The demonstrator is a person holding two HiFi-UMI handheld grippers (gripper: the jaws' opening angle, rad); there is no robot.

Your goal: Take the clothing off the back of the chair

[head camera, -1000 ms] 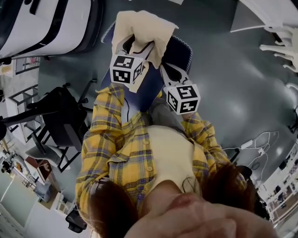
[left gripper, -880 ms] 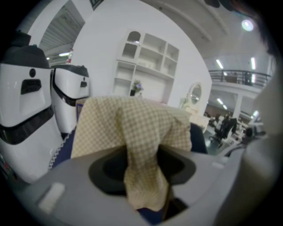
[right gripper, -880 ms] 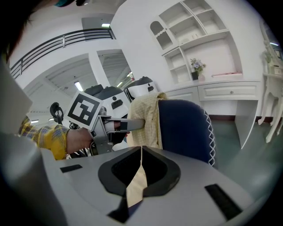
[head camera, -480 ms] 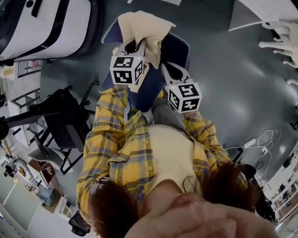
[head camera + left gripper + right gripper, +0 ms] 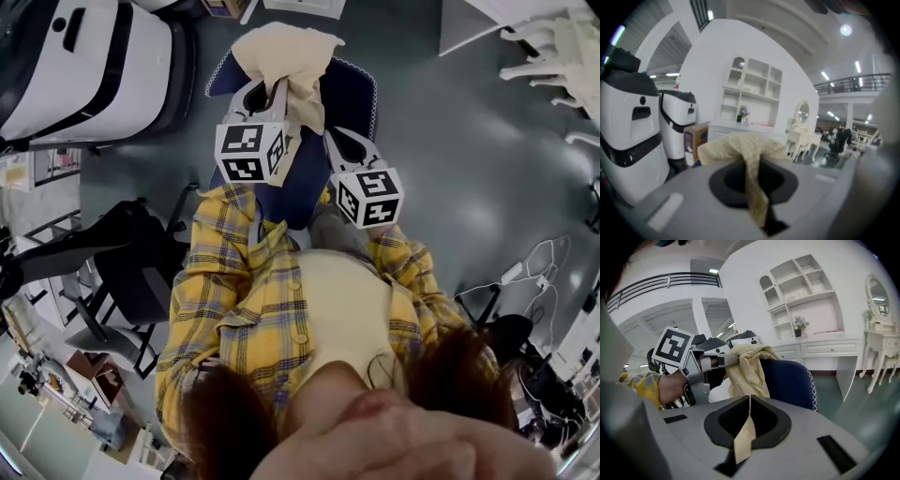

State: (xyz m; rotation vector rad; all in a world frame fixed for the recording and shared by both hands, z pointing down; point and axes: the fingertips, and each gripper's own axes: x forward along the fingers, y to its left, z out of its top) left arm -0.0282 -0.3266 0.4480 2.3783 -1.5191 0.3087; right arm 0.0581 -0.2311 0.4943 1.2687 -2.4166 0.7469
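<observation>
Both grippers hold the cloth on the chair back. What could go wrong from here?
The right gripper pinches only a thin edge of the cloth, so it may slip out. The left gripper has just been closing its jaws on a bunched fold; the rest lies over the chair back and might snag.
</observation>
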